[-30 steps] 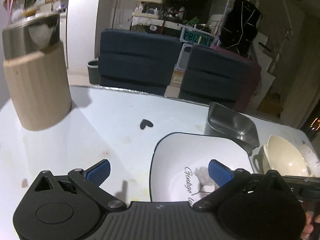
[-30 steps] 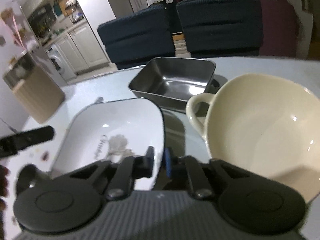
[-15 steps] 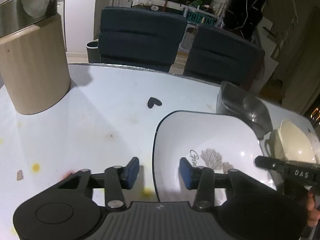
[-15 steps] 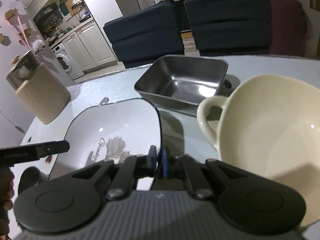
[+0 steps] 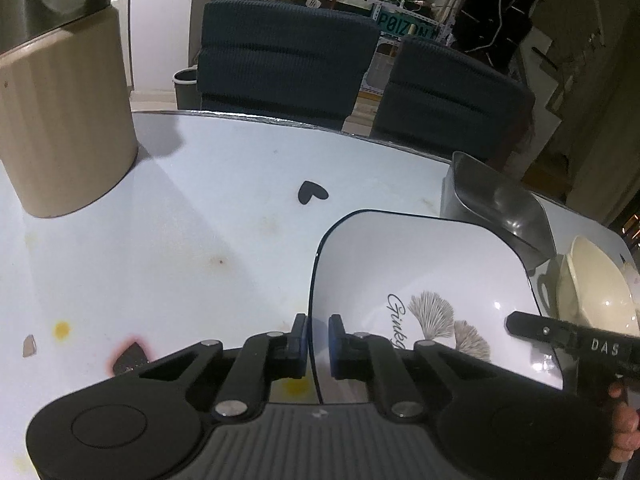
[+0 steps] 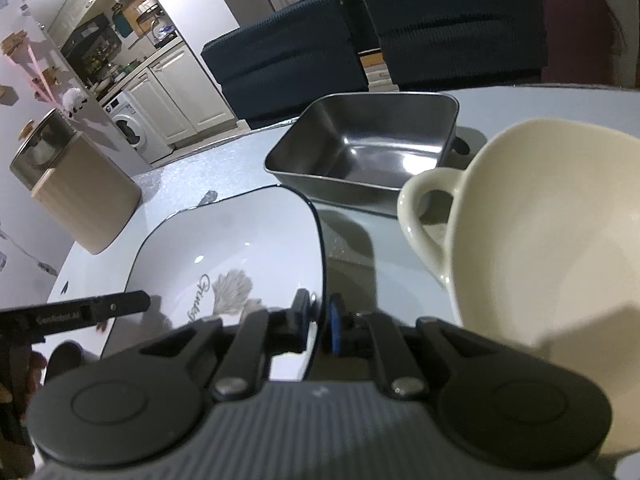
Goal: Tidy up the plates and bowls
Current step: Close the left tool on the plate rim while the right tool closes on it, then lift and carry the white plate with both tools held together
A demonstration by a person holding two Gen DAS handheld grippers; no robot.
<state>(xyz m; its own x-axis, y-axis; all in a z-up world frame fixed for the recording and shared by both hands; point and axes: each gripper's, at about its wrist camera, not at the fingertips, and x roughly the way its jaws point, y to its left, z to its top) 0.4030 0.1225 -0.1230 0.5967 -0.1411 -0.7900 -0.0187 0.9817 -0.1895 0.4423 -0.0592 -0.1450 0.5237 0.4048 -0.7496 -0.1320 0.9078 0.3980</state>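
Left gripper (image 5: 318,340) low over the bench (image 5: 180,248), jaws narrowed onto the white plate (image 5: 420,280) at its left rim; right gripper (image 6: 319,322) pinching the opposite rim, cream bowl (image 6: 540,232) just beside.

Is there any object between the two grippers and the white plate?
Nothing visible. The left gripper is closed on the left rim of the plate, and the right gripper is closed on its right rim. The steel tray and cream bowl sit beside it.
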